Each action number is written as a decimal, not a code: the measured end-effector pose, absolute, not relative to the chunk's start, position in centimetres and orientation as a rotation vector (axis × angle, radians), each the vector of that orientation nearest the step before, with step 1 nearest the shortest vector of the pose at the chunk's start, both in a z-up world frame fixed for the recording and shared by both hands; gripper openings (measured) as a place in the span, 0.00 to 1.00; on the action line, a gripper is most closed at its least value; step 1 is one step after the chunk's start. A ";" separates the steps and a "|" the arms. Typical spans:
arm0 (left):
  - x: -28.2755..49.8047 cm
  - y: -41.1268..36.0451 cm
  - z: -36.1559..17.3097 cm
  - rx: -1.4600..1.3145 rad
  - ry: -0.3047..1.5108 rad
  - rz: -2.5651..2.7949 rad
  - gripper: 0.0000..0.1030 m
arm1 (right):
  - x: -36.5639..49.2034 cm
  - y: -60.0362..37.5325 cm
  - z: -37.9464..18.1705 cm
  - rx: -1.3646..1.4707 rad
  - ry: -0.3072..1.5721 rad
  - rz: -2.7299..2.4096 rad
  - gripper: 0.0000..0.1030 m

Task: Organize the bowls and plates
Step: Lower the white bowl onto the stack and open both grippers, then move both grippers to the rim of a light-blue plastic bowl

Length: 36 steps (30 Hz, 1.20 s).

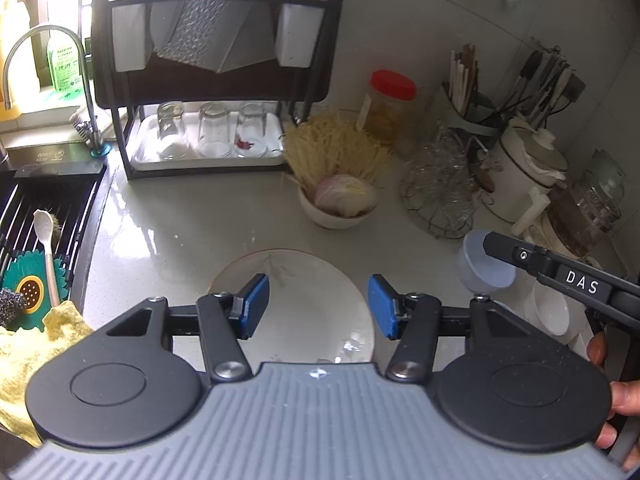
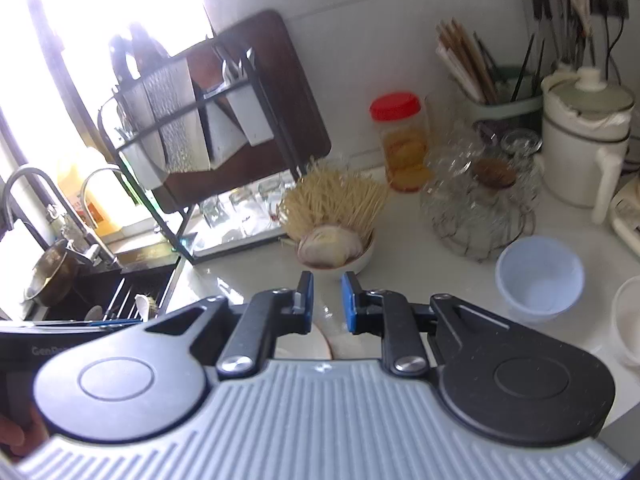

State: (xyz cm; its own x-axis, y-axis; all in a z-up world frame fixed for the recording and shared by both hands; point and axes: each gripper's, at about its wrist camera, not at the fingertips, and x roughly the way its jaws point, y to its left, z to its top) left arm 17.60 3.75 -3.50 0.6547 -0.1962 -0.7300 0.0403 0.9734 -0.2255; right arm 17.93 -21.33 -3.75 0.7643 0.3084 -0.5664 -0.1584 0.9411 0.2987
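Observation:
A white plate (image 1: 304, 312) with a faint leaf pattern lies flat on the counter. My left gripper (image 1: 318, 306) is open and empty, held just above the plate. A pale blue bowl (image 1: 486, 268) and a white bowl (image 1: 550, 312) sit to the plate's right, partly behind the right gripper's body. In the right wrist view my right gripper (image 2: 327, 302) is open with a narrow gap, empty, above the counter. The blue bowl (image 2: 540, 276) is to its right and the plate's edge (image 2: 308, 346) shows below the jaws.
A black dish rack (image 1: 216, 60) with glasses stands at the back. A white bowl (image 1: 340, 204) with onion and noodles is behind the plate. A wire basket of glassware (image 1: 440, 188), a red-lidded jar (image 1: 386, 104) and a white pot (image 1: 528, 168) crowd the right. The sink (image 1: 36, 220) is left.

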 end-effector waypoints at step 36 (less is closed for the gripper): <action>10.6 -10.6 -5.8 -0.101 0.846 -0.399 0.59 | 6.4 -34.3 -6.2 0.321 0.644 -0.003 0.19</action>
State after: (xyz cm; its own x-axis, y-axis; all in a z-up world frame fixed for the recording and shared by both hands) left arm 10.60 -10.57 -5.81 0.5942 -0.3826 -0.7075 0.3030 0.9213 -0.2438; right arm 6.41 -34.26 -6.23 0.8017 0.0967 -0.5899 0.1013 0.9506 0.2935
